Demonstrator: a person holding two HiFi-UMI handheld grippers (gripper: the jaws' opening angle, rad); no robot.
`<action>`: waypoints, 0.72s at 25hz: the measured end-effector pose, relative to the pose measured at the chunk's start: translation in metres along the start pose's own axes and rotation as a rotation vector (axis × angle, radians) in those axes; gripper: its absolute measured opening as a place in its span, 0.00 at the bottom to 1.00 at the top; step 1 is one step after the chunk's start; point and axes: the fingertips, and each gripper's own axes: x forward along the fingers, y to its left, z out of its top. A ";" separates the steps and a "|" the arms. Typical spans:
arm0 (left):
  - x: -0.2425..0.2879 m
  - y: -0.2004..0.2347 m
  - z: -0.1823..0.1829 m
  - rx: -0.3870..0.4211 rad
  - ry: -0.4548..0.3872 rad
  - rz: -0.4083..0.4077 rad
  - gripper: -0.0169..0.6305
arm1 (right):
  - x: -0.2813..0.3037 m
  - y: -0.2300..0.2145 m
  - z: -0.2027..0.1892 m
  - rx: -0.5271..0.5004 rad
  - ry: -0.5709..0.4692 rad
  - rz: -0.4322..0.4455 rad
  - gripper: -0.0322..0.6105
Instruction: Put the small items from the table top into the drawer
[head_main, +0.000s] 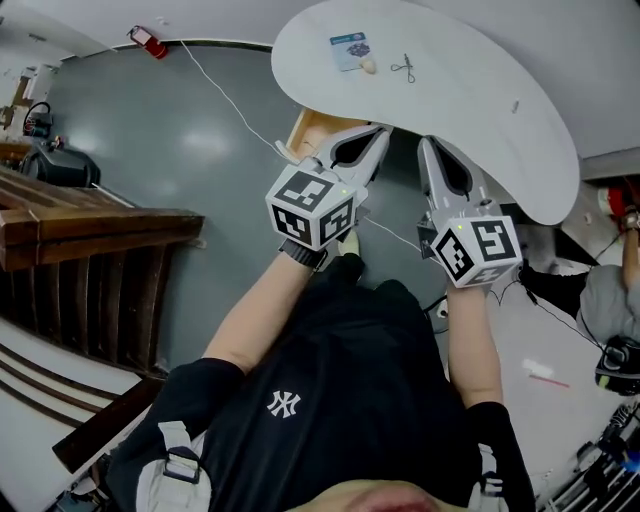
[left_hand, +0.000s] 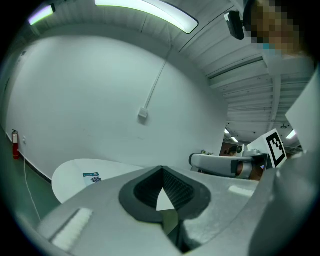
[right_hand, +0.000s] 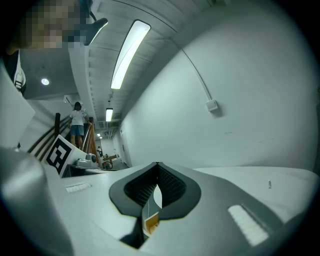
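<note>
- Grey floor surrounds a white oval tabletop (head_main: 500, 60) at 12 o'clock in the head view. An open wooden drawer (head_main: 312, 135) stands out beneath its near edge.
- Left hand-held gripper (head_main: 378, 133): clenched, jaw tips meeting, nothing between them. It hovers over the drawer front.
- Right hand-held gripper (head_main: 428, 148): also clenched and empty, just beside the left one at the tabletop's near edge.
- Items to move, all on the far part of the tabletop: a blue-printed card (head_main: 350, 50), a small pale piece (head_main: 368, 66) touching or just beside the card's corner, and a thin metal item (head_main: 405, 68) near them. None is in the drawer yet.
- Position relative to the hand-held grippers: the card and pale piece lie at about 12 o'clock from the left hand-held gripper, and the metal item at about 11 o'clock from the right one. All are well apart from the tips.
- Probable step: reach for the first item.
- Procedure: release the jaws before descending and approach from above.
- Straddle the item squarely. The flat card probably needs an edge grip.
</note>
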 end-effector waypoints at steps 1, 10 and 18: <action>0.003 0.008 0.000 0.000 0.003 -0.004 0.04 | 0.008 0.000 -0.001 -0.003 0.006 -0.004 0.09; 0.030 0.054 0.002 0.009 0.030 -0.005 0.04 | 0.056 -0.017 0.006 -0.040 0.044 -0.036 0.09; 0.076 0.093 -0.005 0.023 0.073 0.048 0.04 | 0.105 -0.054 0.008 -0.028 0.049 0.008 0.09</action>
